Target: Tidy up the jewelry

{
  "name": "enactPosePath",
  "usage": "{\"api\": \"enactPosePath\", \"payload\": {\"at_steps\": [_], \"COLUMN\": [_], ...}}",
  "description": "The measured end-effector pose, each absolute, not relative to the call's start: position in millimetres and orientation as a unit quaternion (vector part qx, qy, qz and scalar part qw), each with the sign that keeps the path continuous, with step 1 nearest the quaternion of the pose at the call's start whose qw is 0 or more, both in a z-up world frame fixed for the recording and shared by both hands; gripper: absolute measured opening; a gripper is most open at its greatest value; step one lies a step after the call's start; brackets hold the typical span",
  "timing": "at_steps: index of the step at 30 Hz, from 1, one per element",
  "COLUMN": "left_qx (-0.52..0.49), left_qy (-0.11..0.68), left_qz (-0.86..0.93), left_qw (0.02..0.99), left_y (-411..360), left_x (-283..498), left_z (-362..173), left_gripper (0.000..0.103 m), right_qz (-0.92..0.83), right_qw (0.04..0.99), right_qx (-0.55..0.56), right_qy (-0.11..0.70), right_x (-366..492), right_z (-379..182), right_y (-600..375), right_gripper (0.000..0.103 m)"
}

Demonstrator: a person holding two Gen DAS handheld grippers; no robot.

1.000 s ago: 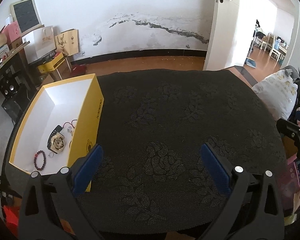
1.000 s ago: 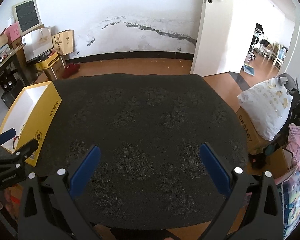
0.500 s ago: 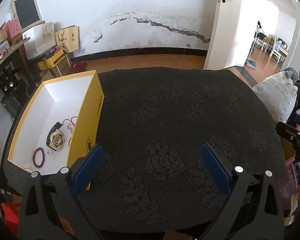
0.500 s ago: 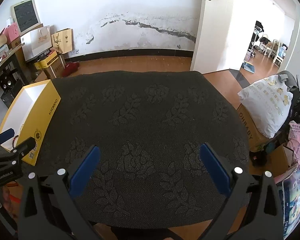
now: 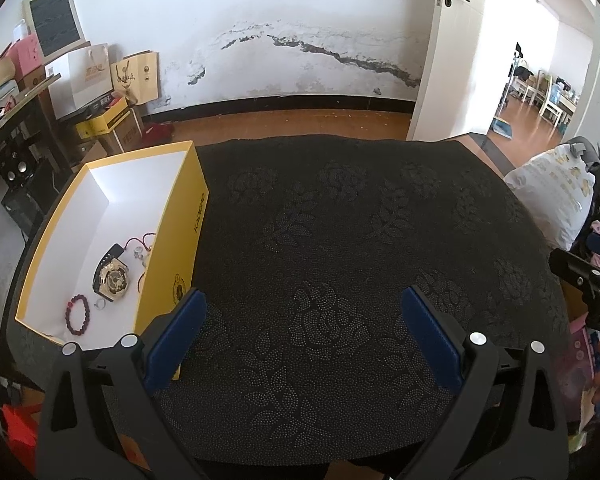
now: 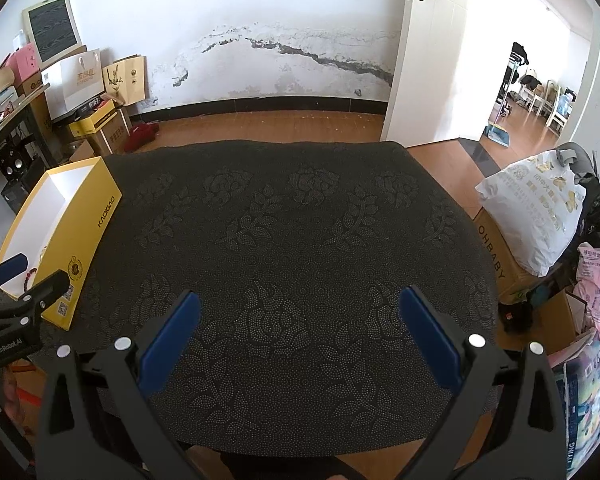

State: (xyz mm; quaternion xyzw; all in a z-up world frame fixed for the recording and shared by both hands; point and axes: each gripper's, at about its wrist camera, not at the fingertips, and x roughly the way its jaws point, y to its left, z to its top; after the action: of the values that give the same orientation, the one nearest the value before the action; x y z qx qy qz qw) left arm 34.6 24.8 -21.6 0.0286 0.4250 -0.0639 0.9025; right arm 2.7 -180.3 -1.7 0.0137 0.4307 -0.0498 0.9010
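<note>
A yellow box (image 5: 188, 224) with a white inside stands at the left edge of the table. In it lie a gold watch (image 5: 112, 278), a dark red bead bracelet (image 5: 77, 314), a red cord (image 5: 138, 242) and small silver pieces (image 5: 140, 256). My left gripper (image 5: 302, 314) is open and empty above the black cloth, right of the box. My right gripper (image 6: 300, 314) is open and empty over the cloth's middle. The box also shows in the right wrist view (image 6: 80, 236), at the left.
A black flower-patterned cloth (image 5: 360, 240) covers the table. A white sack (image 6: 540, 216) on a cardboard box (image 6: 496, 256) stands off the right edge. Bags and boxes (image 6: 96, 92) stand at the back left wall. An open door (image 6: 424, 52) is at the back right.
Both grippers have tilted up and drawn back slightly, so the table sits lower in view. Both stay open and empty. The jewelry in the box has not moved.
</note>
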Motion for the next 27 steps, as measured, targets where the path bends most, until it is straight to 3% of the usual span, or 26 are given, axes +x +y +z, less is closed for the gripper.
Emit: {"api": "enactPosePath", "payload": {"at_steps": [27], "left_qx": [0.03], "left_qy": [0.424], "left_qz": [-0.065], "left_qw": [0.903], "left_y": [25.9], "left_x": [34.1], "left_z": [-23.3], "left_gripper": [0.095], "right_qz": [-0.049], "right_qw": [0.901], "right_qx": [0.013], "right_qy": [0.43], "right_x": [1.2], "right_z": [-2.8], "right_y": [-179.7], "right_gripper": [0.096]}}
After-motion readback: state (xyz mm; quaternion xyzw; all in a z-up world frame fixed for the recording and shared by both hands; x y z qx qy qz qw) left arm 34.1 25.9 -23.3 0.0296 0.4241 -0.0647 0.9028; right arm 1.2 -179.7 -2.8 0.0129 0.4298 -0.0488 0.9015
